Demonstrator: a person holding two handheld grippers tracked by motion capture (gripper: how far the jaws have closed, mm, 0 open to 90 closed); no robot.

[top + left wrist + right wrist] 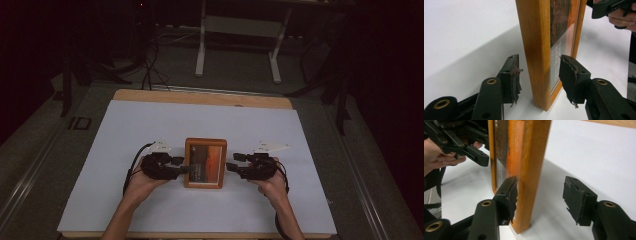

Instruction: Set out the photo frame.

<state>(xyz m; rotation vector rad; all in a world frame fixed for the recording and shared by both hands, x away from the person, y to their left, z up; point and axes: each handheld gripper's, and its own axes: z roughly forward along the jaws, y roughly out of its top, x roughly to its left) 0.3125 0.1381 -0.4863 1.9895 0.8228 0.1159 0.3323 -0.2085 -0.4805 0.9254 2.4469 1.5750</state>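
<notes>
- The left gripper [539, 80] stands with its jaws parted around the near left edge of the wooden picture frame [205, 163]; neither pad presses the wood, so it grips nothing.
- The right gripper [540, 198] is likewise spread, one pad close beside the frame's right edge, the other well clear.
- The frame sits at the middle of the white sheet [150, 130], between the two grippers. Whether it stands on edge or lies flat, I cannot tell for certain.
- Risk, as I judge it: if it stands unsupported, a nudge from either jaw could tip it onto its glass.
- No container is on the table [200, 97].
</notes>
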